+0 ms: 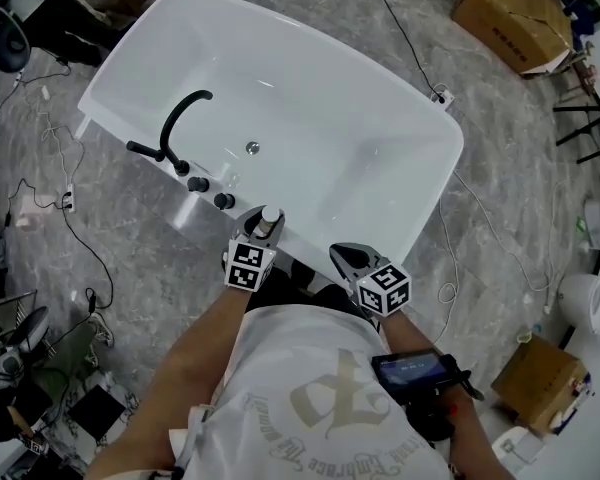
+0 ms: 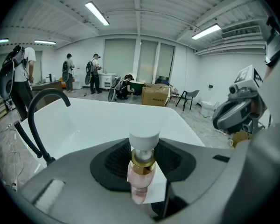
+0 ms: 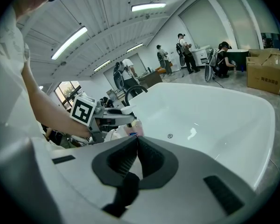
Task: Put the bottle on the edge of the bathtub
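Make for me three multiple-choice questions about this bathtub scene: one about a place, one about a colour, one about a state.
1. Where is the bottle?
A. between the left gripper's fingers
B. beside the bathtub drain
C. on a cardboard box

2. What colour is the bottle's cap?
A. black
B. white
C. red

3. How are the right gripper's fingers?
A. wide apart
B. closed on the faucet
C. together, empty

1 A: the left gripper view shows it between them.
2 B: white above a gold collar.
3 C: the right gripper view shows them meeting, nothing between.
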A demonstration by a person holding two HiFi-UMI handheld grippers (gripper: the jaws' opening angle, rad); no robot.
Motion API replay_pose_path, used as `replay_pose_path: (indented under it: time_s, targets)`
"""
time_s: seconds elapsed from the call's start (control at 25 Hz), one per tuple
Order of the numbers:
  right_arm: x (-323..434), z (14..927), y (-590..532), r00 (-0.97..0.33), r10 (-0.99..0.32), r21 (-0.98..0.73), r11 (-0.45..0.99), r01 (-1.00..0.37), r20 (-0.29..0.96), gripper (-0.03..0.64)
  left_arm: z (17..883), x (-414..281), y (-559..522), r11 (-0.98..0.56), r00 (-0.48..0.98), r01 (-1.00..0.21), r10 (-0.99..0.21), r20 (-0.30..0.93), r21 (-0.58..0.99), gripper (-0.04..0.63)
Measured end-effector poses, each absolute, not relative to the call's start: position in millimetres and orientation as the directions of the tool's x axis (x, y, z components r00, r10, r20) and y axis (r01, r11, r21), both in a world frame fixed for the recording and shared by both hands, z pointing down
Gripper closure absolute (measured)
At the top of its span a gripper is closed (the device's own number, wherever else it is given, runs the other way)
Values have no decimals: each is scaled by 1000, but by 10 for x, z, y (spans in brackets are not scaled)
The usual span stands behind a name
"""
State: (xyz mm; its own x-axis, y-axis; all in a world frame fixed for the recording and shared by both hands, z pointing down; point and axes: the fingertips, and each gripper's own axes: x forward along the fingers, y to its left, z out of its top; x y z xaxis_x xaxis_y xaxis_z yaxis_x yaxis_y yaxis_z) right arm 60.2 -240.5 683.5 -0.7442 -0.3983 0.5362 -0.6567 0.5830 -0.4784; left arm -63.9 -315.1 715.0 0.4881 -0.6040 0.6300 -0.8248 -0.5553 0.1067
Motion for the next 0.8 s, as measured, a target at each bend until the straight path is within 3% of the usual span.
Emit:
replay_pose_path:
  time_s: [0.8]
  targets:
    - [462,6855,-2200,-755,-385,-481,597,-642,531,611,7219,-870,-2763,-551,471,-828,-581,663,106,433]
